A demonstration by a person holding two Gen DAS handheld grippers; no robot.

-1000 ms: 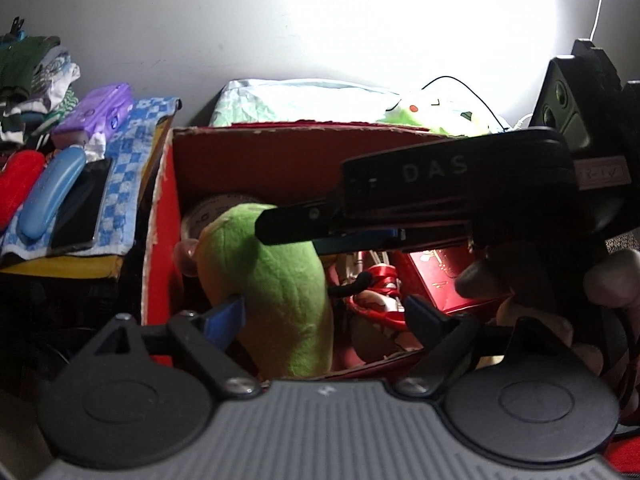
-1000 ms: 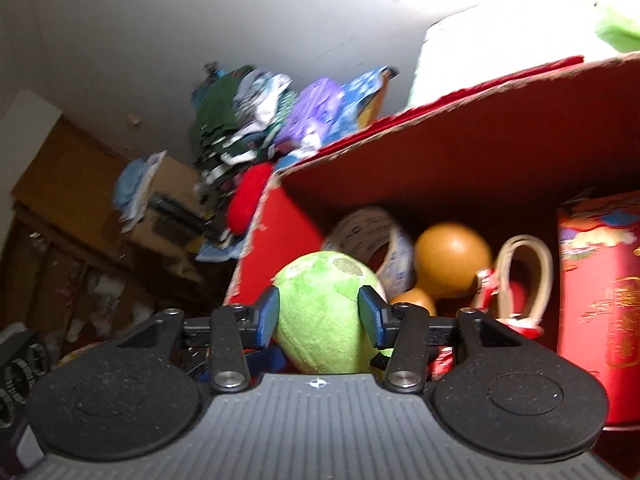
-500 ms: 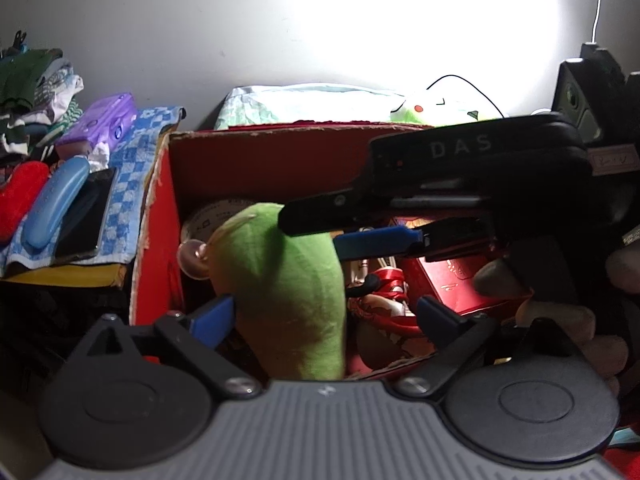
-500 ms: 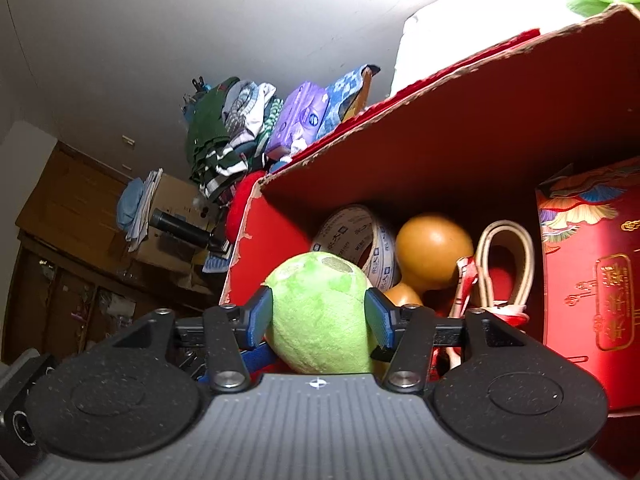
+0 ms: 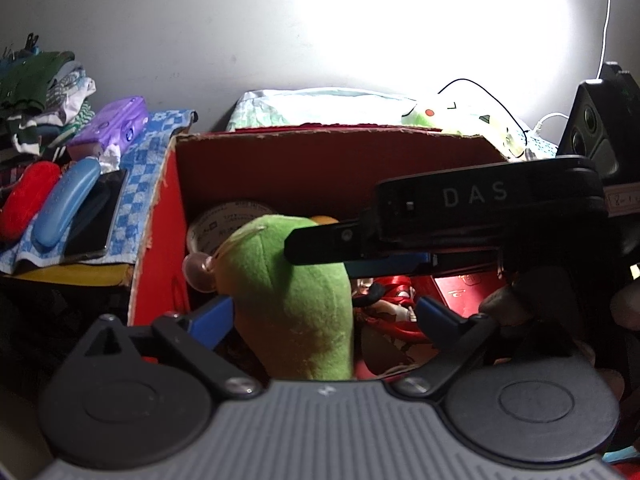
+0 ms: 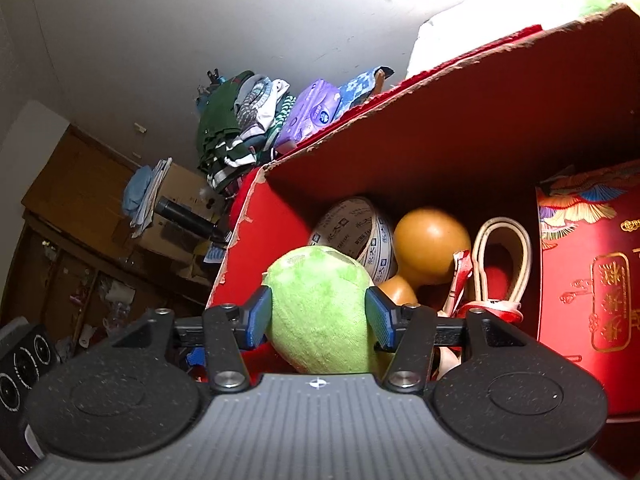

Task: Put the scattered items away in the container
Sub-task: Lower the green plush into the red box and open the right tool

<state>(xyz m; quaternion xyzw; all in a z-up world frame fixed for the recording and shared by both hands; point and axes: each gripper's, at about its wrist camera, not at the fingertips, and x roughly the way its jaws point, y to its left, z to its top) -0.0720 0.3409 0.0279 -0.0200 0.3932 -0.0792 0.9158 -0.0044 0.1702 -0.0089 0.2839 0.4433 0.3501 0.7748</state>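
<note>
Plush toy (image 6: 320, 308), fuzzy lime green, rounded top

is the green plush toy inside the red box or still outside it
Inside. The green plush toy stands within the walls of the red box, beside the tape roll, with the right gripper pads at its sides.

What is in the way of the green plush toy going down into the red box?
Nothing blocks it from above. The green plush toy hangs inside the red box, between the right claw pads; a tape roll and orange gourd sit behind it.
</note>
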